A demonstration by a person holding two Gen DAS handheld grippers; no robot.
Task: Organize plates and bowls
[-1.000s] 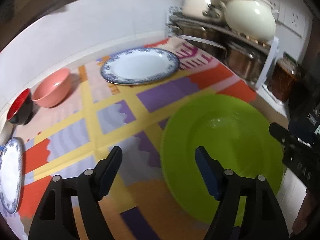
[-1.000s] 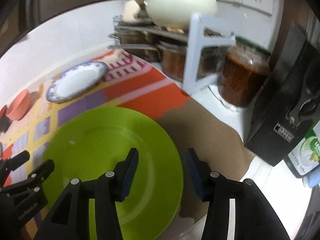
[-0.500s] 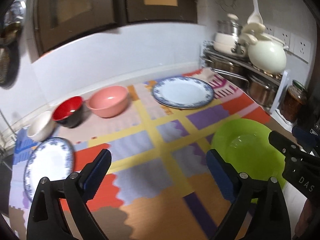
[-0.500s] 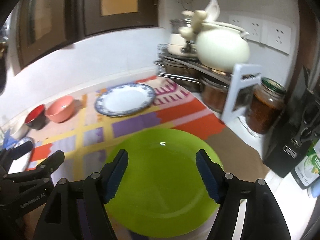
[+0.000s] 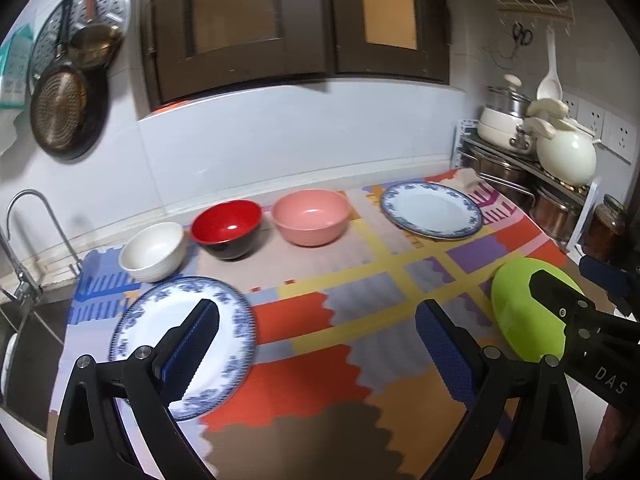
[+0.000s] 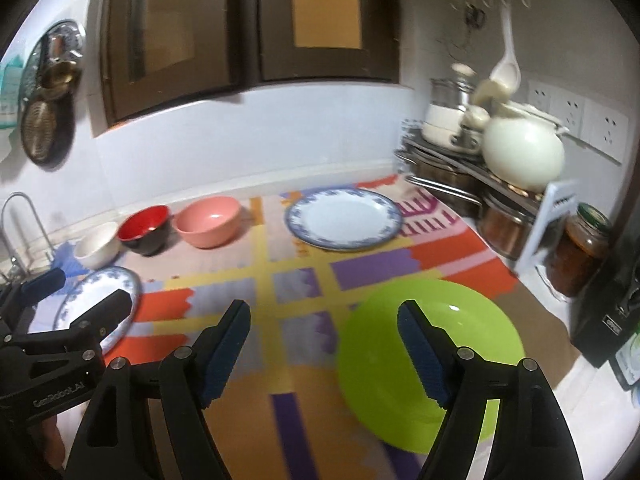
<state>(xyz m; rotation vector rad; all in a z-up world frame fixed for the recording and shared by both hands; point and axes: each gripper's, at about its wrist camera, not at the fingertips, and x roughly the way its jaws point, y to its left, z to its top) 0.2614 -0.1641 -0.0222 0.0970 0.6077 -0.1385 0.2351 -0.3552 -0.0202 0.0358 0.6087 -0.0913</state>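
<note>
A lime-green plate [image 6: 432,360] lies at the mat's right front corner, just beyond my right gripper [image 6: 323,310]. Its jaws are opening and nothing is between them. My left gripper [image 5: 316,312] hovers over the mat's middle with its jaws also opening, empty; the green plate [image 5: 516,312] is off to its right. One blue-rimmed white plate [image 5: 140,328] sits front left, another [image 5: 432,210] at the back right. Along the back wall stand a white bowl [image 5: 154,250], a red-and-black bowl [image 5: 226,228] and a pink bowl [image 5: 311,216].
A patterned mat [image 5: 340,304] covers the counter. A sink with a tap [image 5: 24,240] is at the left. At the right stand a pot rack [image 5: 516,176] with a cream pot [image 5: 564,156], a jar [image 6: 584,248] and a black appliance [image 6: 612,300].
Both grippers have drawn back and upward from the green plate, and their jaws have widened. The bowls and the near blue-rimmed plate have come into view.
</note>
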